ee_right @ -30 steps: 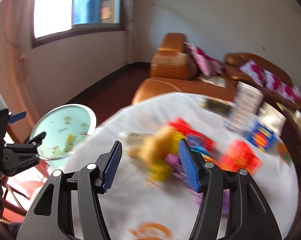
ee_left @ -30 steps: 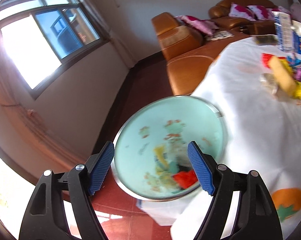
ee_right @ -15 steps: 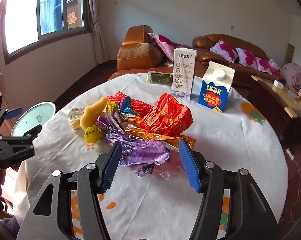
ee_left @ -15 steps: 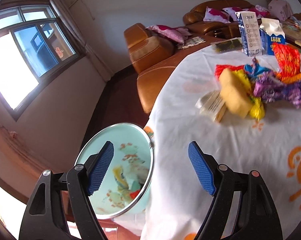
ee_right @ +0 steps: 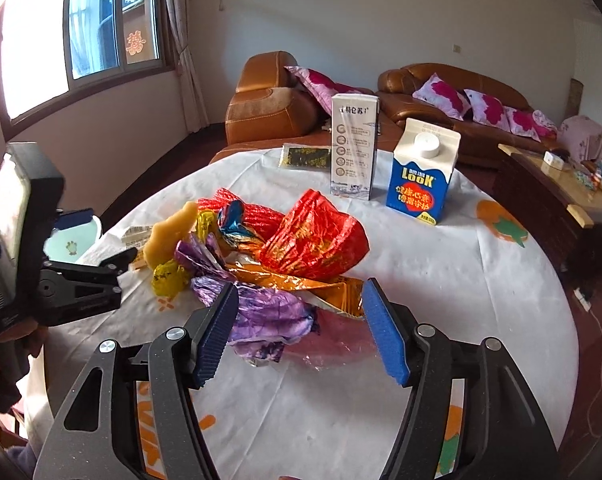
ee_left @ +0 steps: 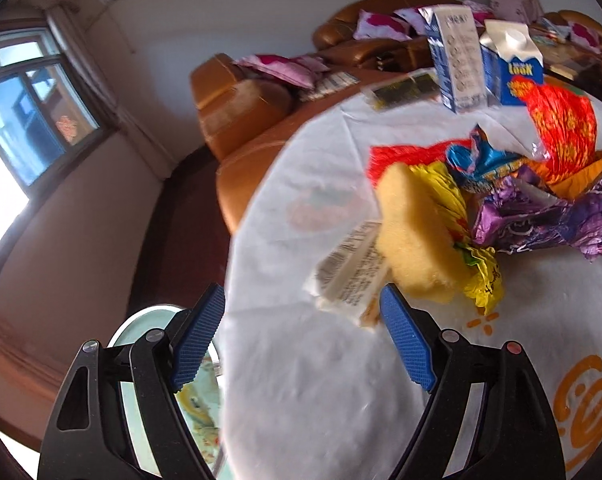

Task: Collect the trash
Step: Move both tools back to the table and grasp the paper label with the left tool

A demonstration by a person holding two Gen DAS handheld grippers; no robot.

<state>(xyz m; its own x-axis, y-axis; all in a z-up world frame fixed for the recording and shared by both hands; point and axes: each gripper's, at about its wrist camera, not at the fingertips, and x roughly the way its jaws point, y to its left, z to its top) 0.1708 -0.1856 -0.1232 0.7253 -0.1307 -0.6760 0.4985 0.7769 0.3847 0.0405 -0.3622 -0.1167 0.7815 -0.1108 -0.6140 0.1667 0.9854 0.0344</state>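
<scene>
Living room, white-clothed table (ee_right: 441,280): left gripper (ee_left: 301,344) had swung off the basin (ee_left: 141,360) toward the wrapper pile (ee_right: 269,256), right gripper (ee_right: 297,332) beside it; both empty, jaws opening, next grab coming.

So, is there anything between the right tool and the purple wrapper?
Nothing visible. The right tool is opening with the purple wrapper at its pads, which do not press it; only bare tablecloth lies around.

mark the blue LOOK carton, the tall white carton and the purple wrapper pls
LOOK carton (ee_right: 419,190), right wrist view, on the blue front face by the logo.
White carton (ee_right: 353,146), right wrist view, middle of its printed front.
Purple wrapper (ee_right: 271,312), right wrist view, on the crumpled foil nearest the fingers.
</scene>
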